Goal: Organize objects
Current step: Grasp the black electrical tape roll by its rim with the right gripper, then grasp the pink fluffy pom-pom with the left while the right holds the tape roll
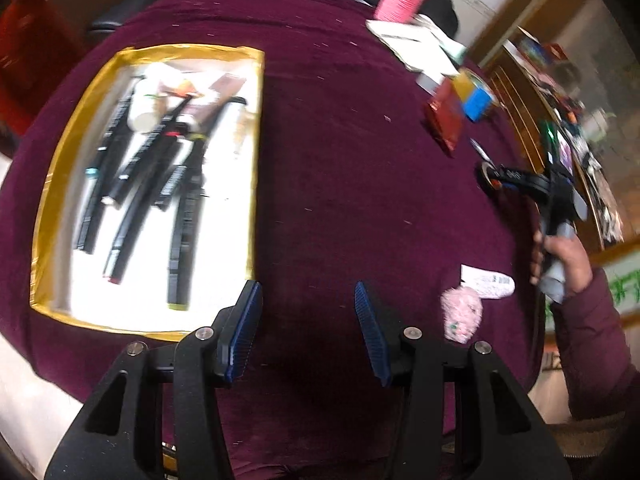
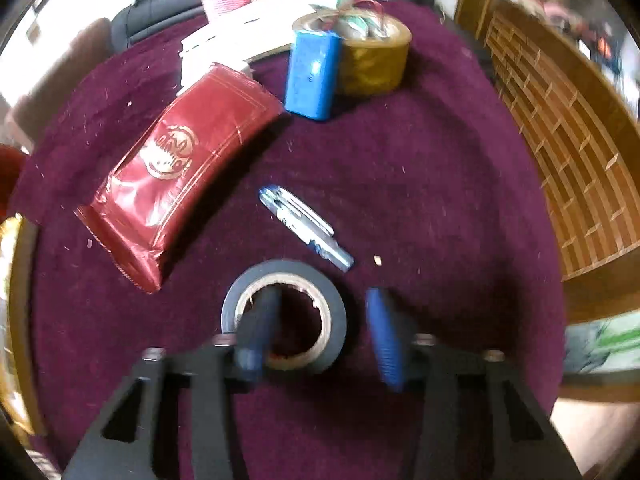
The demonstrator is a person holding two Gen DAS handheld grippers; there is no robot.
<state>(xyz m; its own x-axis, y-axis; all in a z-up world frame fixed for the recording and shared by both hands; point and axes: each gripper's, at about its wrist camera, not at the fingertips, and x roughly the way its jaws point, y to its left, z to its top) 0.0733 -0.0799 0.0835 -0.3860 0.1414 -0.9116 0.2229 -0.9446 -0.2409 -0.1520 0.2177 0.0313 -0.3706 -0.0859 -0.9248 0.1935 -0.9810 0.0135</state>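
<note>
Straddling the black tape roll's (image 2: 284, 316) wall, the right gripper (image 2: 320, 328) isn't clamped; next, pinch. Left gripper (image 1: 308, 332) hovers open, empty.

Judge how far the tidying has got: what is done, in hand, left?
Done: markers lie in the gold tray. In hand: the right gripper straddles the tape roll's wall, one finger inside the core, not yet pressing. Left: the pen, red packet, blue box. The left gripper is empty.
</note>
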